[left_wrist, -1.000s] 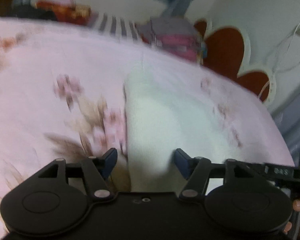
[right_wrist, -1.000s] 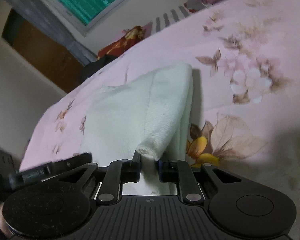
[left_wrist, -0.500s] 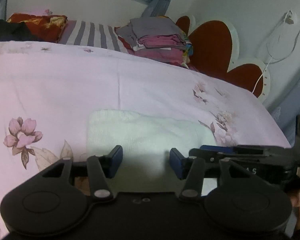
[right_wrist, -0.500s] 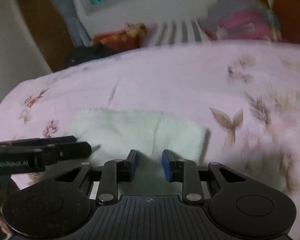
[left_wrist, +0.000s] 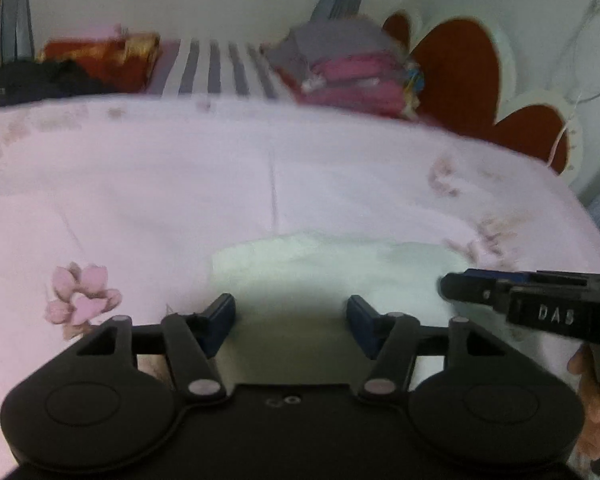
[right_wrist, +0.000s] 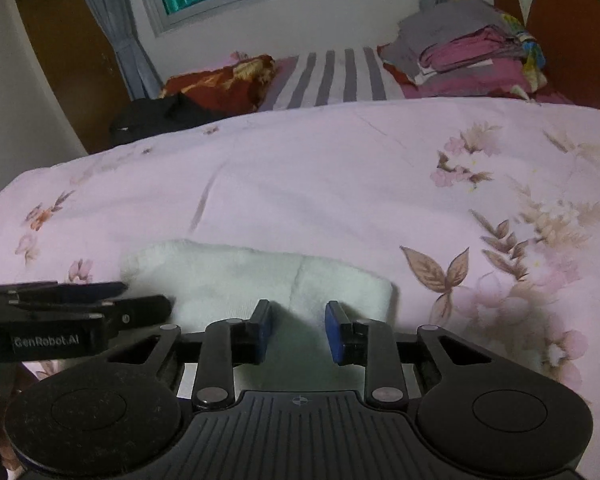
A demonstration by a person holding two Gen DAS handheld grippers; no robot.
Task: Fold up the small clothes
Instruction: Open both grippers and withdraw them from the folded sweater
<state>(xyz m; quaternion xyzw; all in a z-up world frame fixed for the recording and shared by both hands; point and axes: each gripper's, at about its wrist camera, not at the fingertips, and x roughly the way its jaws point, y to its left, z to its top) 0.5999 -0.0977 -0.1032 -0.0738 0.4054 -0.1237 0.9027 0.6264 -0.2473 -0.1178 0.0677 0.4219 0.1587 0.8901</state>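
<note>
White garment (right_wrist: 256,280) now lies flat on the pink floral bedspread (right_wrist: 340,184), a folded oblong running left to right at the near edge. A second ago your right gripper (right_wrist: 296,330) had a rolled corner pinched and the cloth stood up in a ridge; that corner is down now, and a seam line shows where one layer lies over the other. Reads as one fold done and released.

Right jaws: apart, a modest gap, nothing between the pads. The cloth lies just past the tips, not touched as far as you can see.

Left gripper (left_wrist: 291,322): jaws wider and opening as you look. The cloth appears under and beyond them, nothing pinched. This view is smeared with motion, so contact with the near hem can't be ruled out.

Pose: both tools tip downward at a moderate slant toward the near hem, side by side, the left over the garment's left half, the right over its right half. Each shows at the edge of the other's view.

Judgement: you are placed to take the near hem for the next fold, or to smooth the piece.
</note>
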